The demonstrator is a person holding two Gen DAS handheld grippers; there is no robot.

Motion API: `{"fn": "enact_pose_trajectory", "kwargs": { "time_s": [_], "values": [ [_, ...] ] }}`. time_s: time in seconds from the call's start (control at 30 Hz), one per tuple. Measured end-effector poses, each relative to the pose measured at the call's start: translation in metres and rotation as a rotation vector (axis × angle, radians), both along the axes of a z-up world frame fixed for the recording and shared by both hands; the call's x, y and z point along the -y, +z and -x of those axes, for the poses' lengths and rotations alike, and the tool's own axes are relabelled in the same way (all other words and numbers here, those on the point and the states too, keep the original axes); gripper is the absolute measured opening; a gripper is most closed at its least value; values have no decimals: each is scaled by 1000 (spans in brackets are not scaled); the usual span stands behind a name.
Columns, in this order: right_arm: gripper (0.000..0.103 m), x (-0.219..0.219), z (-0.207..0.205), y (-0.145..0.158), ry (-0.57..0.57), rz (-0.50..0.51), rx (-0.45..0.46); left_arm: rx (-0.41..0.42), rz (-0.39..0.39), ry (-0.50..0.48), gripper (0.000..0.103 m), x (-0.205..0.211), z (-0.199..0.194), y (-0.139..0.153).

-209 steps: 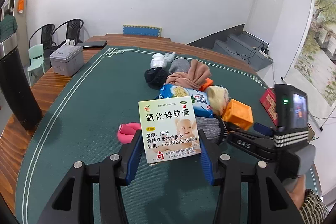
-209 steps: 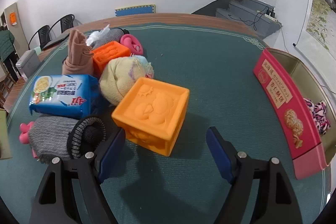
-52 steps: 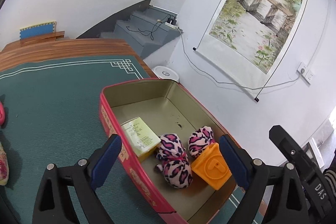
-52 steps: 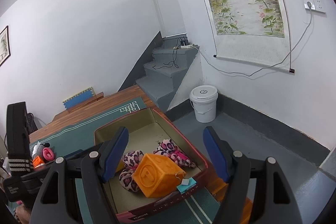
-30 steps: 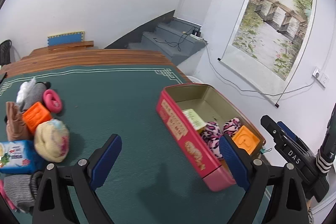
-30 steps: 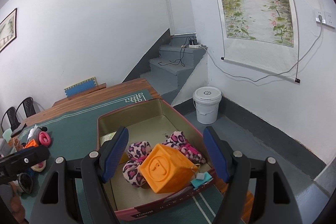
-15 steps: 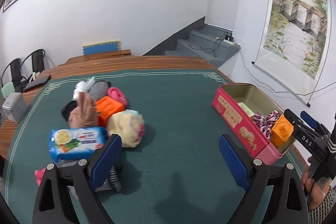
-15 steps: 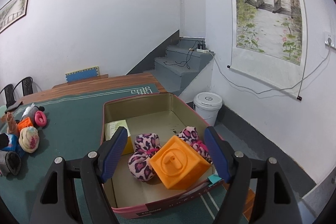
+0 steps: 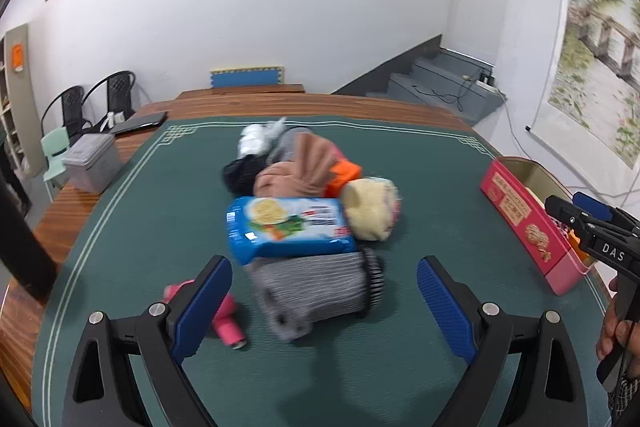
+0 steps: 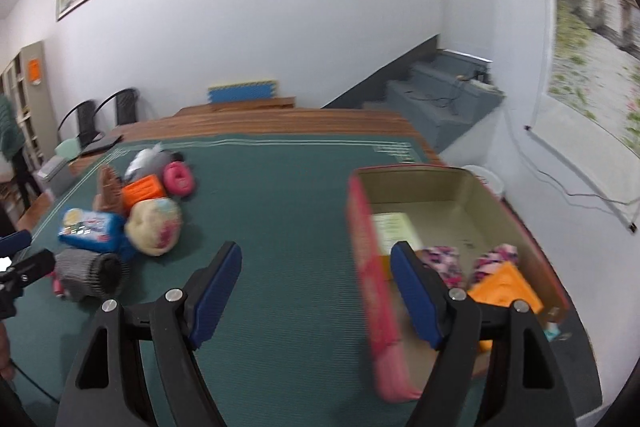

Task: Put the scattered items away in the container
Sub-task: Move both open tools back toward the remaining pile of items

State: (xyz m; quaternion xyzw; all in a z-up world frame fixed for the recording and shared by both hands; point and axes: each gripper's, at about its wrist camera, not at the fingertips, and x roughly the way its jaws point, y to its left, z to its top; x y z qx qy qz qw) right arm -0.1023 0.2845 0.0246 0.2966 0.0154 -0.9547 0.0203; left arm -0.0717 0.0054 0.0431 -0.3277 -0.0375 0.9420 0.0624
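My left gripper (image 9: 324, 301) is open and empty, just short of a grey knitted sock (image 9: 316, 287). Behind the sock lie a blue snack packet (image 9: 288, 229), a cream plush (image 9: 370, 207), a tan cloth (image 9: 298, 173), an orange block (image 9: 344, 173) and a pink toy (image 9: 224, 311). My right gripper (image 10: 316, 285) is open and empty beside the red tin box (image 10: 366, 251). The box holds a green carton (image 10: 390, 229), leopard-print socks (image 10: 444, 259) and an orange cube (image 10: 506, 287). The pile (image 10: 154, 223) lies to its left.
A grey lidded box (image 9: 92, 163) and a dark phone (image 9: 138, 123) sit on the wooden table edge at the far left. A black cylinder (image 9: 20, 243) stands at the left. The right gripper shows in the left wrist view (image 9: 588, 231) beside the box (image 9: 528, 223).
Both grippers have swung left, away from the tin box toward the pile. The left gripper has come close to the grey sock. Both stayed open.
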Motion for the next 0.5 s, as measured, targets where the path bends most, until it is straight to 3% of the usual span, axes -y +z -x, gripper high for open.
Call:
{"fn": "enact_pose_trajectory", "kwargs": {
  "time_s": [0.2,0.27,0.4,0.5],
  "values": [
    [81,67,4,-7,168,48,86,21,-58,110,95,65,-3,-9],
    [81,83,8,-14,208,89,127,50,-110,154,95,89,3,-17],
    [81,118,14,-30,273,131,180,93,-179,177,95,108,13,-32],
    [81,136,20,-39,322,200,227,113,-175,174,95,107,17,-38]
  ]
}}
